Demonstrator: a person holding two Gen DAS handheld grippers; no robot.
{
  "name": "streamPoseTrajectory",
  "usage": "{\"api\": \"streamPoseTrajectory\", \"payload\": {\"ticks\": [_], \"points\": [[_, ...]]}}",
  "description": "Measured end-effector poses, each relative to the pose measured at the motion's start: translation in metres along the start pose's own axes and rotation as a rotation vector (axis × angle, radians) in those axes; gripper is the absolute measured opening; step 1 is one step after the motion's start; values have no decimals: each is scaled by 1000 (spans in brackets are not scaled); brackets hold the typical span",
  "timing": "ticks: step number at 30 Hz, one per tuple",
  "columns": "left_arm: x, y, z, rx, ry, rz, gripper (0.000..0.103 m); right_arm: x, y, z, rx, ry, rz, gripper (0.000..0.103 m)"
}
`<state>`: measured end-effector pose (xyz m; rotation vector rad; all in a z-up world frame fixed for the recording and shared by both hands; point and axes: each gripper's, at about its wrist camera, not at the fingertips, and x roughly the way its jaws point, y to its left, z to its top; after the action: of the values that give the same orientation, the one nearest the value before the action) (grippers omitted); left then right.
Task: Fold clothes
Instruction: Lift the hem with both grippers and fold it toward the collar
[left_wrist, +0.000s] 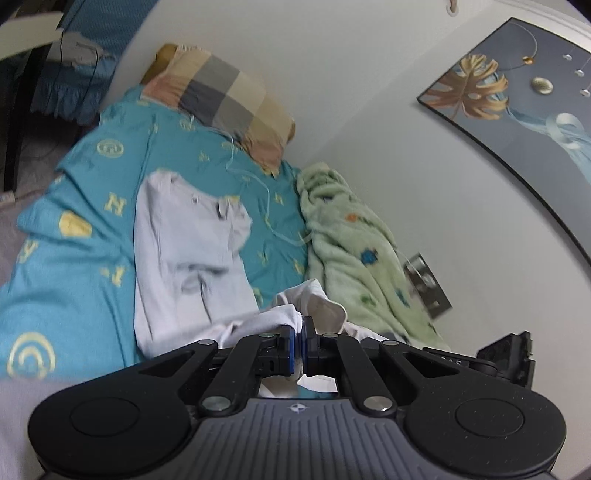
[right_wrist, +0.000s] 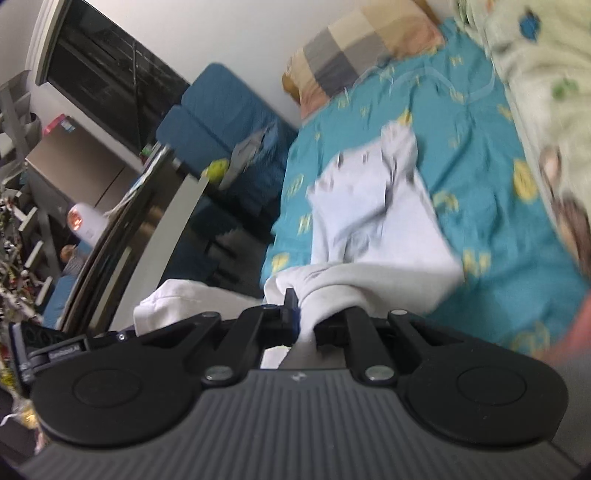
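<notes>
Only leftward — wall picture, green blanket.

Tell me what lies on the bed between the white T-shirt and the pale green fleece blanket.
In the left wrist view, only bare teal patterned bedsheet separates the white cotton T-shirt from the pale green fleece blanket, crossed by a thin light cord.

Your left gripper and right gripper are both clamped on the shirt, so the cloth hangs between you and the bed. To the shirt's left you have bare teal sheet to sweep over. On its right runs a narrower strip of sheet, hemmed in by the green blanket heaped against the wall. The pillow blocks the far end. Off the bed's left edge, a blue chair stands near.
</notes>
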<state>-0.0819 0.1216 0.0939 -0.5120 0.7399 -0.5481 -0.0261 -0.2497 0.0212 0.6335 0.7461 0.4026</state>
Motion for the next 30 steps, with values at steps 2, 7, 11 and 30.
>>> {"api": "streamPoseTrajectory", "payload": {"ticks": [2,7,11,30], "points": [[24,2,23,20,-38,37,4,19,-2,23,-11,-23,-7,10],[88,21,75,62,-107,120,4,75,-13,72,-57,-57,-41,10],[152,50,103,69,-121,171,4,128,-32,103,-79,-52,-70,10],[328,194,100,-23,47,214,19,289,-143,109,89,55,-126,13]]}}
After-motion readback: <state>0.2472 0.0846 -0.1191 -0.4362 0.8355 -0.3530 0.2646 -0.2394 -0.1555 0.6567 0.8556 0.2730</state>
